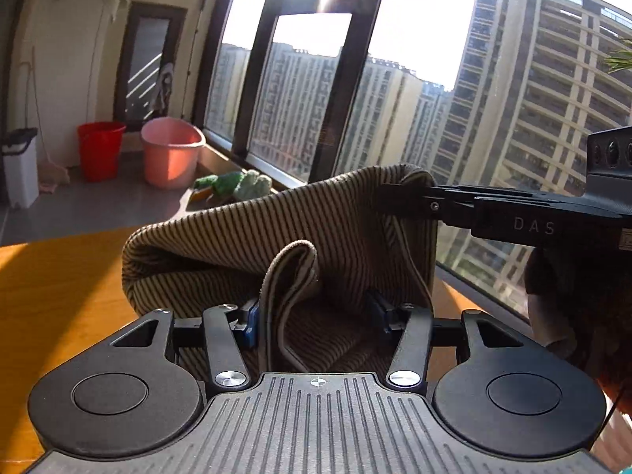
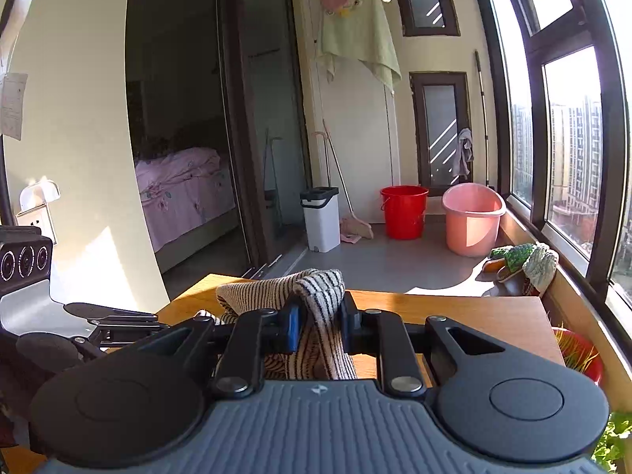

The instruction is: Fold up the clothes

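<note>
A beige garment with thin dark stripes (image 1: pixel 245 233) hangs lifted above the wooden table (image 1: pixel 59 276). My left gripper (image 1: pixel 312 316) has its jaws set apart, with a fold of the striped cloth hanging between them. My right gripper (image 1: pixel 389 197) comes in from the right in the left wrist view and is shut on the garment's upper corner. In the right wrist view the right gripper (image 2: pixel 318 326) pinches the striped garment (image 2: pixel 312 288) between its pads above the table (image 2: pixel 454 316). The left gripper's fingers (image 2: pixel 110 312) show at the left, side on.
A red bucket (image 2: pixel 403 211), a pink tub (image 2: pixel 472 223) and a white bin (image 2: pixel 320 217) stand on the grey floor beyond the table. Green slippers (image 2: pixel 521 260) lie by the window ledge. Tall windows run along the right. A red pot with a plant (image 2: pixel 580 351) sits beside the table.
</note>
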`<state>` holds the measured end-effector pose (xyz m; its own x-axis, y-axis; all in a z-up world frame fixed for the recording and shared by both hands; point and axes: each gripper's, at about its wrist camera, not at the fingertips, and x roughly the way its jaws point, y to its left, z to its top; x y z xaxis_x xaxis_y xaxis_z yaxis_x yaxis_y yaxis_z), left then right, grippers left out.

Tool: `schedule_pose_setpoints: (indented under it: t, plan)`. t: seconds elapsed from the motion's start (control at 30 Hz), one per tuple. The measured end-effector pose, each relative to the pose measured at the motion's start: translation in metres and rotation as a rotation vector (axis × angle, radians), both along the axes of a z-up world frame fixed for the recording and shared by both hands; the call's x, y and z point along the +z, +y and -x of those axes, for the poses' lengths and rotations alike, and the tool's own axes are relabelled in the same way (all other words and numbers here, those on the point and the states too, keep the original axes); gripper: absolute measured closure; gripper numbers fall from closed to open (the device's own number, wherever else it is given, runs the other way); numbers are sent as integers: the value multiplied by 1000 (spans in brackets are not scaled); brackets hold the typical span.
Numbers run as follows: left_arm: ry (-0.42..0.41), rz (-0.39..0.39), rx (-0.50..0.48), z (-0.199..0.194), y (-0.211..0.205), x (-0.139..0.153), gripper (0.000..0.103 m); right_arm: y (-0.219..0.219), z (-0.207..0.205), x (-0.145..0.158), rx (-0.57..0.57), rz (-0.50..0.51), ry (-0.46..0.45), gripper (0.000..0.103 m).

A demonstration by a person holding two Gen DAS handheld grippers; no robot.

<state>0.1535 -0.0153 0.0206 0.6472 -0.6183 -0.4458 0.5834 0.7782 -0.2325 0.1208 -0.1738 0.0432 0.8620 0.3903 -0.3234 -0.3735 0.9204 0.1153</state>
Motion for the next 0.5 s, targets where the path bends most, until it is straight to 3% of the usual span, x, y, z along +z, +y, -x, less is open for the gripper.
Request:
schedule_pose_setpoints:
  t: [0.07,0.13,0.4,0.5]
  plan:
    - [32,52,24,-14,1,1,78,-2,-2,-1,-17,1,-8,85]
    - [71,118,63,-25,10,3,84,-3,-5,-3,-28,-4,-17,85]
    - [174,225,275,-27,86,-17,87,7,-1,-1,21,23,-59,86]
    - [200,232,274,-32,92,-22,87,14,-1,2,33,30,-69,86]
